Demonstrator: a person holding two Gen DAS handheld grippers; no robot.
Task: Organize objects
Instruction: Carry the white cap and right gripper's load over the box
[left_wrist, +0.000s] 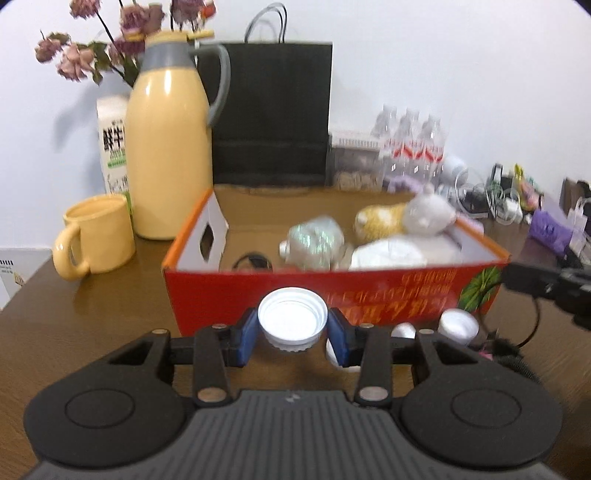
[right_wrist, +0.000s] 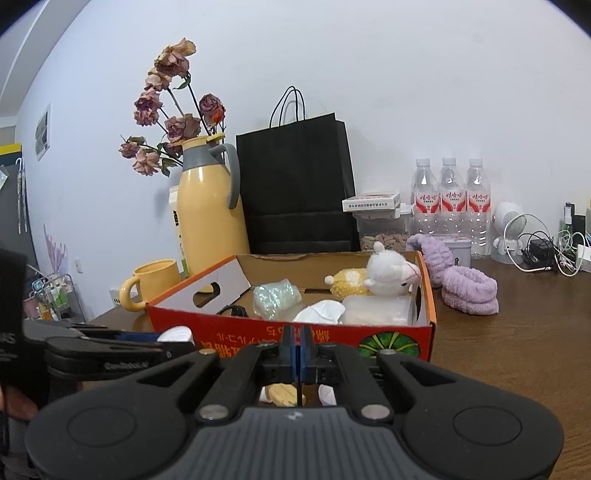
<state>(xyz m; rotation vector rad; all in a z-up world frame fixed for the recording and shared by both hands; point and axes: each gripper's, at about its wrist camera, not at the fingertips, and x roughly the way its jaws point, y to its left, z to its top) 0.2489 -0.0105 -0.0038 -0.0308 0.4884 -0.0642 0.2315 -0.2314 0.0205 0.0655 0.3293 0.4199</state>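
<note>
My left gripper (left_wrist: 292, 334) is shut on a white plastic cap (left_wrist: 292, 318), held just in front of the red cardboard box (left_wrist: 369, 291). The box holds a plush alpaca (left_wrist: 424, 216), a clear bag (left_wrist: 314, 240), a white packet (left_wrist: 399, 253) and a black band (left_wrist: 253, 260). More white caps (left_wrist: 458, 325) lie on the table to the right. My right gripper (right_wrist: 298, 354) is shut with nothing between its blue pads, low before the box (right_wrist: 332, 339). The left gripper with its cap (right_wrist: 175, 335) shows at the left in the right wrist view. A yellow piece (right_wrist: 284, 395) lies under the right gripper.
A yellow thermos (left_wrist: 168, 144), yellow mug (left_wrist: 96, 236), milk carton (left_wrist: 112, 144) and black paper bag (left_wrist: 273, 110) stand behind the box. Water bottles (right_wrist: 448, 199), a purple headband (right_wrist: 469, 288), a snack jar (right_wrist: 380, 229) and cables (right_wrist: 546, 251) sit at the right.
</note>
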